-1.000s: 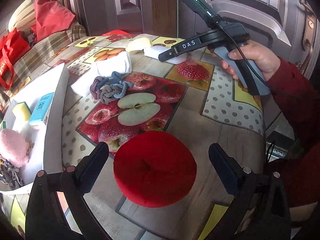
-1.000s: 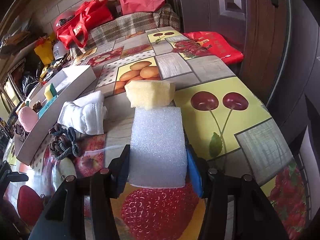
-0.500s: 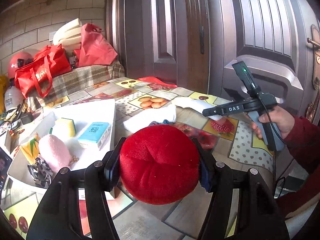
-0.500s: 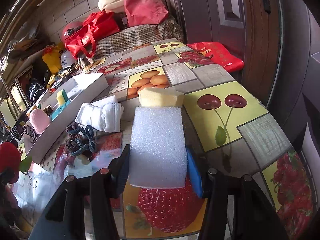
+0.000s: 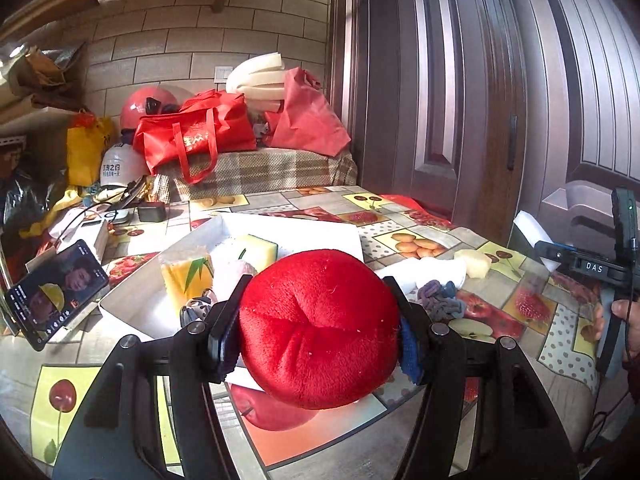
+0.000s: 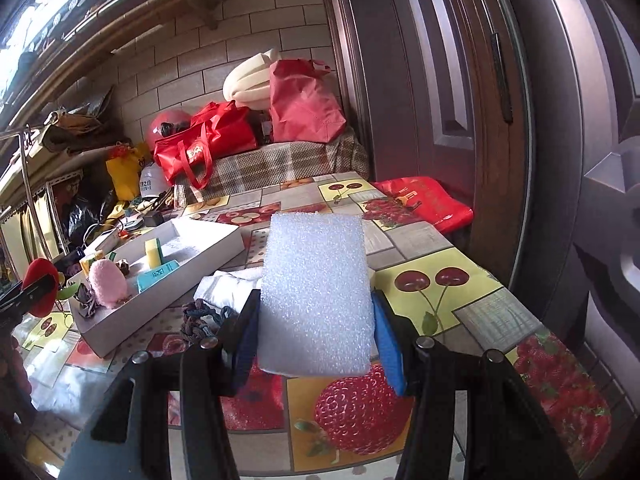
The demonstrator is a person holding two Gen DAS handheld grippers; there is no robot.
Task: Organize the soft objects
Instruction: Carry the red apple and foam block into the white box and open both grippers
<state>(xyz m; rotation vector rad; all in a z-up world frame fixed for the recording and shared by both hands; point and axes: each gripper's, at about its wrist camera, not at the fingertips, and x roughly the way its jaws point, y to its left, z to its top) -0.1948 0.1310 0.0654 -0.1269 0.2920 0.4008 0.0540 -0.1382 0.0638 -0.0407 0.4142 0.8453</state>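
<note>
My left gripper (image 5: 318, 338) is shut on a round red plush cushion (image 5: 320, 332) and holds it above the table, near the white tray (image 5: 292, 232). My right gripper (image 6: 316, 340) is shut on a white foam block (image 6: 316, 292) lifted off the table. The tray (image 6: 200, 256) holds a yellow sponge (image 6: 153, 248), a pink fluffy item (image 6: 106, 282) and a teal box (image 6: 158, 276). On the table lie a white folded cloth (image 6: 224, 288), a knotted grey-blue rope (image 6: 200, 320) and a pale yellow sponge (image 5: 474, 266).
A phone (image 5: 52, 292) leans at the table's left. Red bags (image 5: 196, 136) and a helmet (image 5: 148, 106) sit on a plaid-covered bench behind. A dark door (image 6: 460, 100) stands to the right, and a red bag (image 6: 428, 200) lies at the table's far right edge.
My left gripper closed on the red cushion, lifted it and swung left toward the tray. My right gripper lifted the foam block off the table.
</note>
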